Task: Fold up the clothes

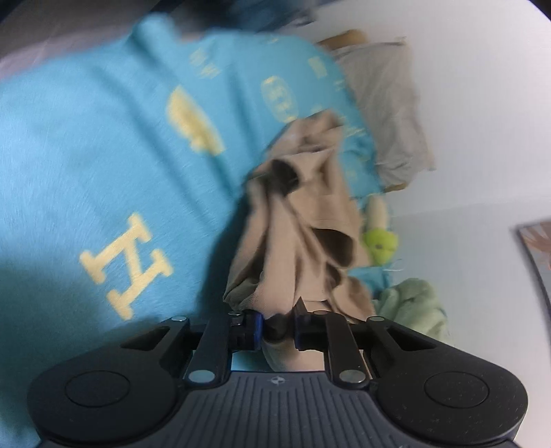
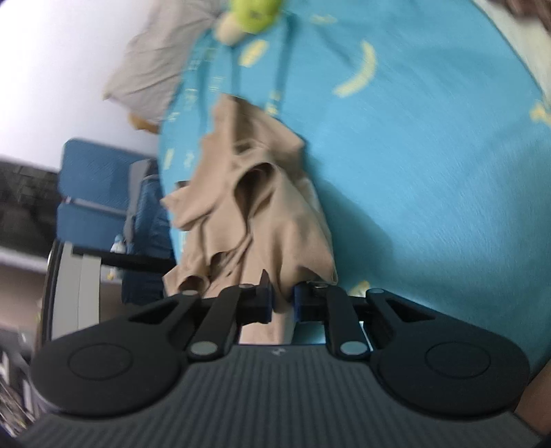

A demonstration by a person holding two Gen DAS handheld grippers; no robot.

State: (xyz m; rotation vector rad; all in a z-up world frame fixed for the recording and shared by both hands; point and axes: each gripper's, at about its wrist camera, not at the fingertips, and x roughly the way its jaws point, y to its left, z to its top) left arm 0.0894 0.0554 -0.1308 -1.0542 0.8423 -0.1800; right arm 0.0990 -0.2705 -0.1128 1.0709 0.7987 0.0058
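The left gripper [image 1: 279,329] is clamped on a bunched edge of the tan garment [image 1: 296,220], which lies crumpled over the blue sheet [image 1: 103,155] with yellow print; the right gripper [image 2: 283,301] pinches another fold of that garment [image 2: 255,210].

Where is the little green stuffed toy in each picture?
Left wrist view: the green stuffed toy sits right of centre, beside the tan garment that the left gripper pinches.
Right wrist view: the toy is at the top edge, above the tan garment held by the right gripper.
Shared landmark: the blue sheet with yellow print.
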